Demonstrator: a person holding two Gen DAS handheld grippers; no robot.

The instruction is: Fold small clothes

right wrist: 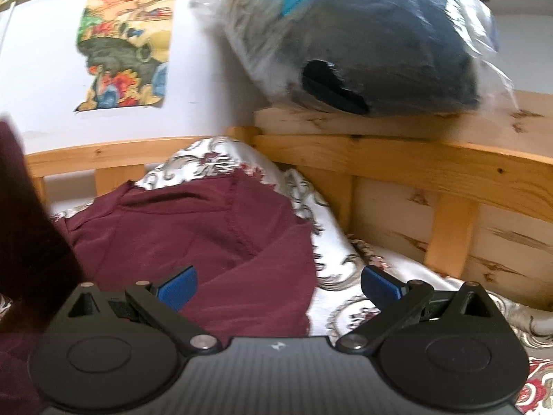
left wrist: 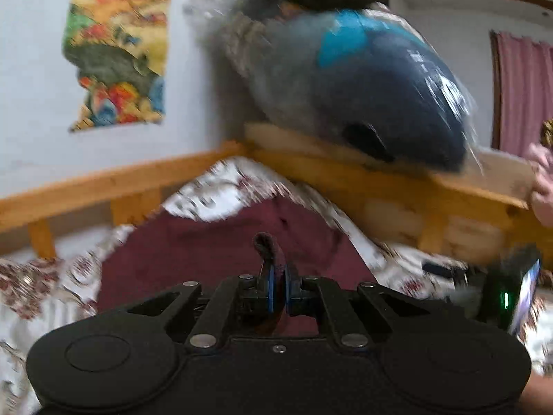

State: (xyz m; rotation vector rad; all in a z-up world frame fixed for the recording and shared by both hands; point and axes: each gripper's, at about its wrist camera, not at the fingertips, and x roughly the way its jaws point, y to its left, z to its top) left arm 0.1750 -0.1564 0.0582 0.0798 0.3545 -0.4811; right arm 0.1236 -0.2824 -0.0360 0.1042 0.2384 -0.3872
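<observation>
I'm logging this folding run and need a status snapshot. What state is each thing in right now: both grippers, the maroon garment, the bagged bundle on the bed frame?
Left gripper: shut on a fold of the maroon garment.
Right gripper: open, nothing between its pads.
Maroon garment: lying creased on the patterned bedspread, one part lifted.
Bagged bundle: resting on the wooden bed frame, wrapped in clear plastic.
</observation>
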